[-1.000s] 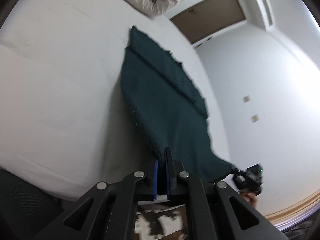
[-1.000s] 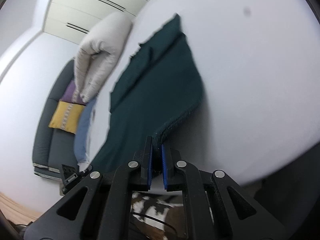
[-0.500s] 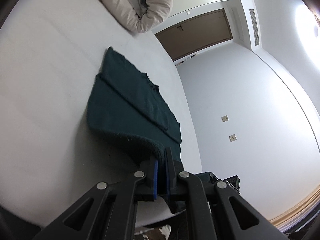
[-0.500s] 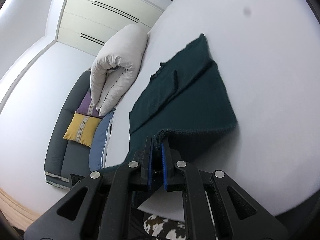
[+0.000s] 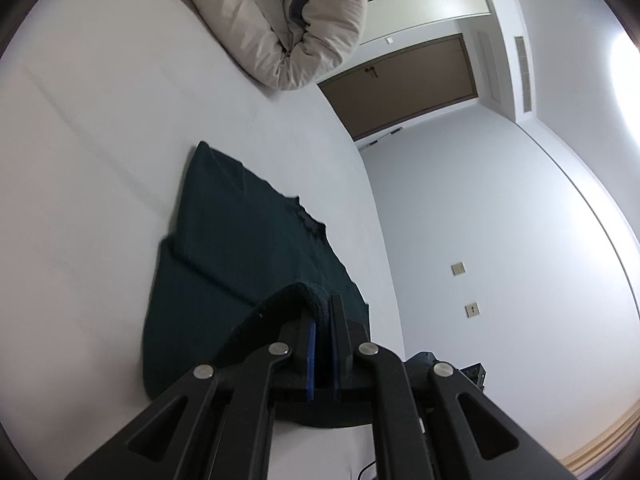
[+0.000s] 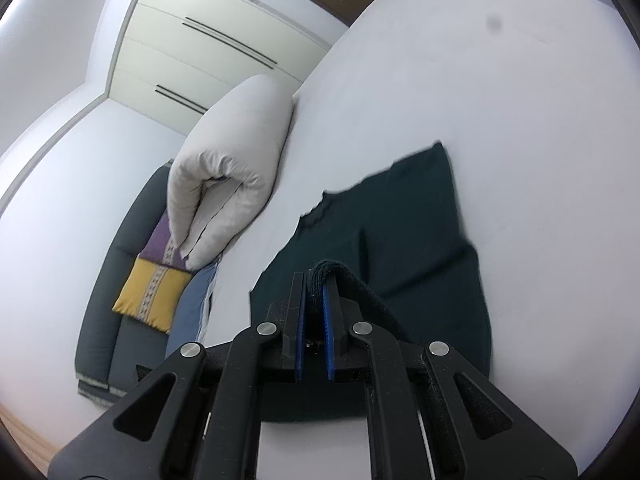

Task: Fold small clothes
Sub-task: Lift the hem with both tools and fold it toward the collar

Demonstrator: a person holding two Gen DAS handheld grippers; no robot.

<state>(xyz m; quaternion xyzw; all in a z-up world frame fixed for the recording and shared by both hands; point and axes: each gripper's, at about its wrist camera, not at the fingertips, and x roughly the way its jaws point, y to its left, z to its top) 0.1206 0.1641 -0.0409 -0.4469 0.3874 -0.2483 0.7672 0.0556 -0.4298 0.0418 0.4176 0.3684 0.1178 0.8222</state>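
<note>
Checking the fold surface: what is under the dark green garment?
The dark green garment lies on the white bed sheet, bare sheet showing around it. Its raised hem is clamped in the left tool and right tool. Anything beneath the cloth is hidden.

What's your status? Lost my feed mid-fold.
Left tongs and right tongs both shut on hem of dark green garment. Hem lifted over garment, rest flat on white bed. Rolled duvet beyond, path clear.
</note>
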